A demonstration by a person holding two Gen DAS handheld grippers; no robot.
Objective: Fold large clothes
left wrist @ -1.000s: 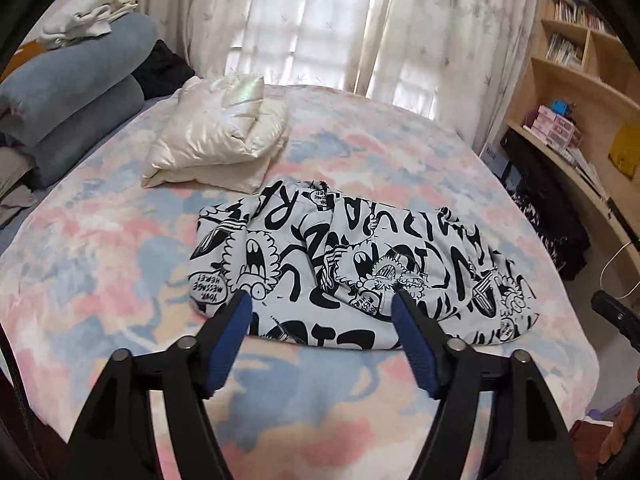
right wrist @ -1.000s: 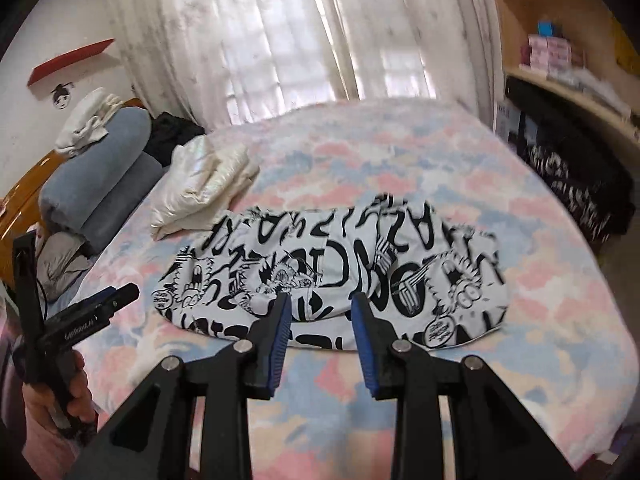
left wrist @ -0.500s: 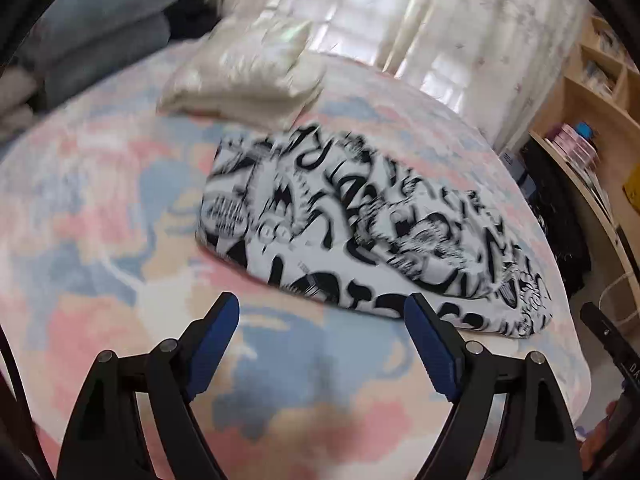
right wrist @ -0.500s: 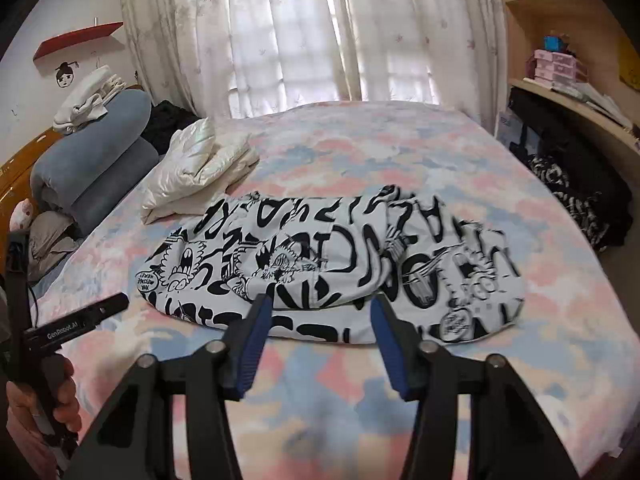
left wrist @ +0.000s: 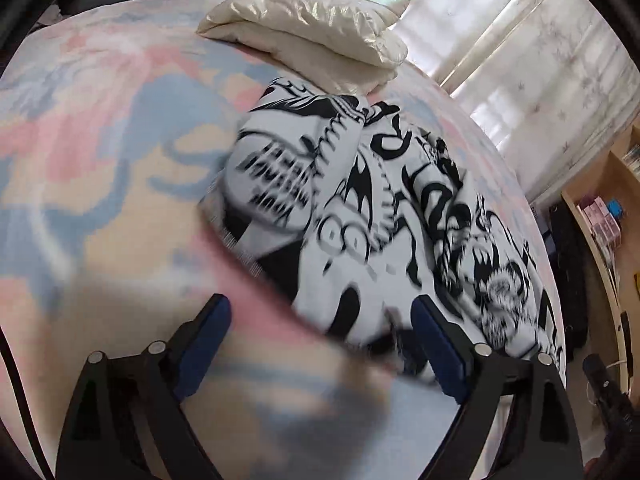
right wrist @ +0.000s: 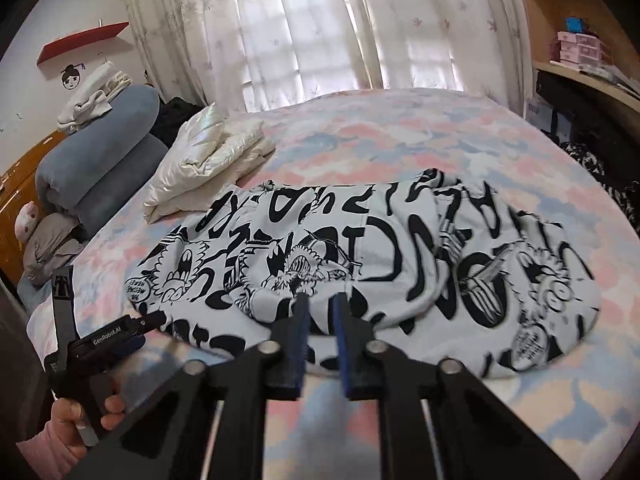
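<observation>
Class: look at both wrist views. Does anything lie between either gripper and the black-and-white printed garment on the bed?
Nothing visible does. The printed garment lies right before the right gripper and the left gripper; the cream jacket lies behind it.

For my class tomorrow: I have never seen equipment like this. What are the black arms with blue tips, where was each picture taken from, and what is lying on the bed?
No machine works here: a person holds a hand-held gripper in each hand, each with a camera looking along its two jaws. One picture is from the left gripper, the other from the right gripper; the person's left hand shows at that picture's edge.

On the pastel bedspread lies a white garment with black cartoon print, to be folded. Behind it sits a folded cream puffy jacket.

The left jaws have just been opening and stand wide at the garment's edge. The right jaws have just been closing at the near hem and look nearly shut; whether they pinch cloth is unclear.
</observation>
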